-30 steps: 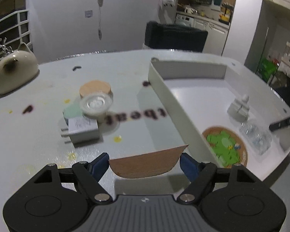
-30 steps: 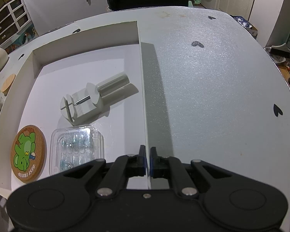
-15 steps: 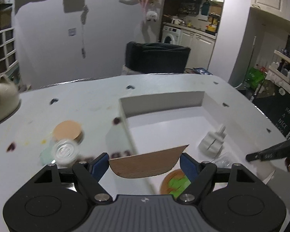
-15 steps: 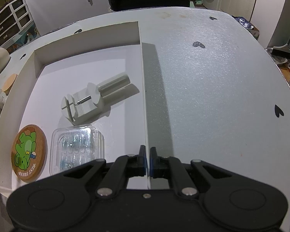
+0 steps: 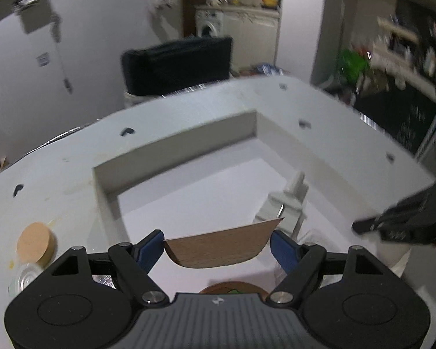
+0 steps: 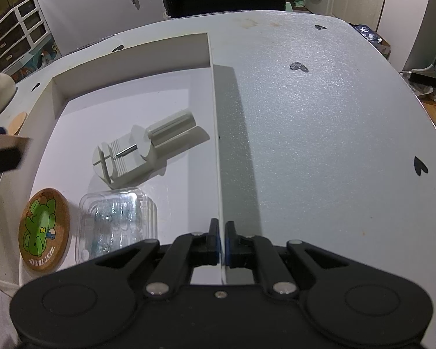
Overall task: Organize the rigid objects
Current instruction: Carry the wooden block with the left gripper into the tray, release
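both grippers grip: left (image 5: 217, 242) wooden piece (image 5: 219, 248), right (image 6: 221, 240) tray wall (image 6: 216, 133).

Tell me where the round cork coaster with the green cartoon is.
Right wrist view: the round cork coaster lies in the white tray's near-left corner, beside the clear plastic box.

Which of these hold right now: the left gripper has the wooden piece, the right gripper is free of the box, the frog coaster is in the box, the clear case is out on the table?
1. The left gripper holds the wooden piece between its fingers. True.
2. The right gripper is open and clear of the white box. False: it is shut on the box's right wall.
3. The frog coaster lies inside the box. True.
4. The clear plastic case sits out on the table. False: it is in the box, beside the coaster.
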{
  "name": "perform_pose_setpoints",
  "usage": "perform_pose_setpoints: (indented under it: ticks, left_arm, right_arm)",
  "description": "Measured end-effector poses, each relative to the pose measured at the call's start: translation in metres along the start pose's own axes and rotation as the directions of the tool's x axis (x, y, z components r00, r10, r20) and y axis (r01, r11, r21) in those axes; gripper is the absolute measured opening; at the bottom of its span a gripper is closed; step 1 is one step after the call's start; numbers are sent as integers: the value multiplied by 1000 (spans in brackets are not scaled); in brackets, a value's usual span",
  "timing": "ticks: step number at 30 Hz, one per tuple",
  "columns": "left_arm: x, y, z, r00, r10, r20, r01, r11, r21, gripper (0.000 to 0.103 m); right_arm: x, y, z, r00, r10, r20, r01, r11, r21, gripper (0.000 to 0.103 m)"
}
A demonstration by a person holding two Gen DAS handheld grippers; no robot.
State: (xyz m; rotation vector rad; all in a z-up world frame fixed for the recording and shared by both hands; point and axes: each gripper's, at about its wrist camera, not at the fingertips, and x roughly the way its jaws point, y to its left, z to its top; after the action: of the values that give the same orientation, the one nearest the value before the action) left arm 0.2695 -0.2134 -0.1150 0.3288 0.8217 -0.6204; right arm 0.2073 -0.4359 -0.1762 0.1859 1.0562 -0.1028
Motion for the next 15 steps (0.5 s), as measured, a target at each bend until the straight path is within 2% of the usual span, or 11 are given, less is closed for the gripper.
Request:
perform_pose_setpoints:
  ticks: [10, 15]
  left_arm:
    - [43, -8, 1, 990, 8, -138, 10, 992, 126, 80]
    - [50, -8, 0, 988, 1, -153, 19, 991, 129, 83]
  right_arm:
    - [0, -1, 0, 1000, 3, 0, -3, 1000, 2, 5]
    - [0, -1, 0, 1000, 3, -1, -3, 1000, 2, 5]
